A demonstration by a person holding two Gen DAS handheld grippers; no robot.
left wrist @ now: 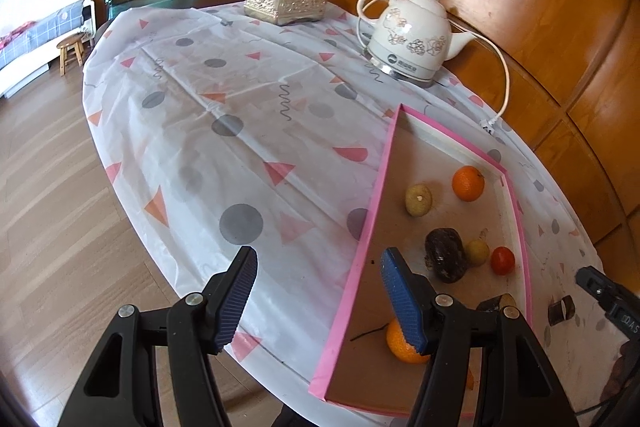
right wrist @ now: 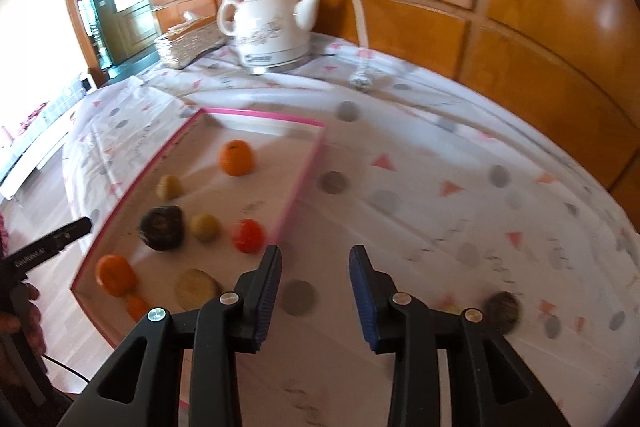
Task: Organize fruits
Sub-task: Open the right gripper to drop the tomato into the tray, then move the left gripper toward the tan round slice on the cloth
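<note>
Jaws wide apart on the left gripper [left wrist: 320, 303], nothing between them, hovering over the near edge of the pink-rimmed tray [left wrist: 362, 247]. Right gripper [right wrist: 316, 291] also spread and empty, over the patterned tablecloth [right wrist: 440, 195] just beside the tray's right rim. Inside the tray, nearest first: an orange [left wrist: 402, 345] partly behind the left gripper's right finger, then a dark brown fruit [left wrist: 445, 255] touching a small yellow-green fruit [left wrist: 478, 251], with a red tomato [left wrist: 503, 260] just beside that. Further in, a kiwi [left wrist: 418, 200] and a second orange [left wrist: 468, 183], apart from each other. One dark round fruit [right wrist: 502, 309] sits blurred on the cloth outside the tray. At the far side, white kettle [left wrist: 412, 35] and tissue box [left wrist: 286, 1].
</note>
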